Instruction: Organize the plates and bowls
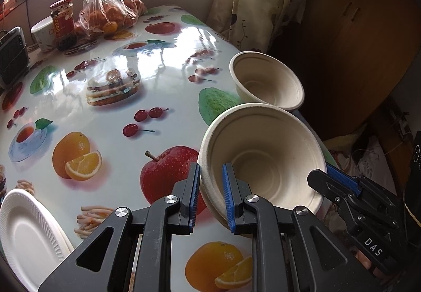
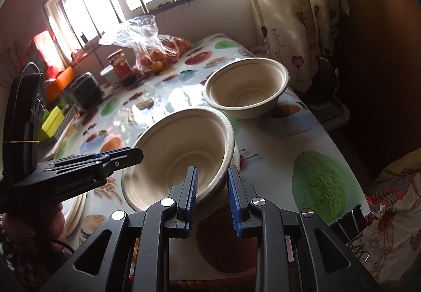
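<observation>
Left hand-held gripper (image 1: 209,193) pinching bowl (image 1: 265,158) rim

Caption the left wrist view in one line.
Both grippers clamp the near bowl's rim; a second bowl waits behind.

A beige moulded-fibre bowl, the near bowl (image 1: 263,160), is tilted with its mouth turned up and partly sideways, lifted off the bench (image 1: 163,60) near the right edge. A second bowl of the same kind, the far bowl (image 1: 267,80), sits upright and empty on the bench at the right edge, just beyond the first and apart from it. White foam plates (image 1: 26,234), ribbed at the rim and stacked, lie at the near left corner.
</observation>
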`<state>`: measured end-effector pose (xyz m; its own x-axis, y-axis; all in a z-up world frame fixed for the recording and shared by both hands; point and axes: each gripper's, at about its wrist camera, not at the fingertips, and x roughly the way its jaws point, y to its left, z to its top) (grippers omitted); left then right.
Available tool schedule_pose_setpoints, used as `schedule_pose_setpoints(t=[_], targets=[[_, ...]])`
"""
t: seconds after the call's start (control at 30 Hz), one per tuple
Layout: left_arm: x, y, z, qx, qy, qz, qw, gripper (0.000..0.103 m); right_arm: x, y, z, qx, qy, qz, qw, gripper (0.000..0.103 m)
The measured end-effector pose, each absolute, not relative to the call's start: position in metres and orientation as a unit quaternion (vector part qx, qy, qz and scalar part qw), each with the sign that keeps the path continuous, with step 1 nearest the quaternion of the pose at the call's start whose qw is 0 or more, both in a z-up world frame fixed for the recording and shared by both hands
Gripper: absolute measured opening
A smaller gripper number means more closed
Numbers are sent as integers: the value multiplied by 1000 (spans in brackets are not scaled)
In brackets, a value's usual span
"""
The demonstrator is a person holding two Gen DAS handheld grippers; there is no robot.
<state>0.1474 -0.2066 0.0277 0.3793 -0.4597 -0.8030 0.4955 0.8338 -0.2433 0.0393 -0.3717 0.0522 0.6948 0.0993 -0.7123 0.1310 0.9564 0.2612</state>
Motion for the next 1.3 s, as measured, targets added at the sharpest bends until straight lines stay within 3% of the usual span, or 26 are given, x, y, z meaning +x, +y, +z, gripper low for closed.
schedule_pose_setpoints(t=[1.3], targets=[[148, -209, 20, 20, 486, -283, 826, 18, 43, -372, 42, 132, 401, -20, 906, 23]])
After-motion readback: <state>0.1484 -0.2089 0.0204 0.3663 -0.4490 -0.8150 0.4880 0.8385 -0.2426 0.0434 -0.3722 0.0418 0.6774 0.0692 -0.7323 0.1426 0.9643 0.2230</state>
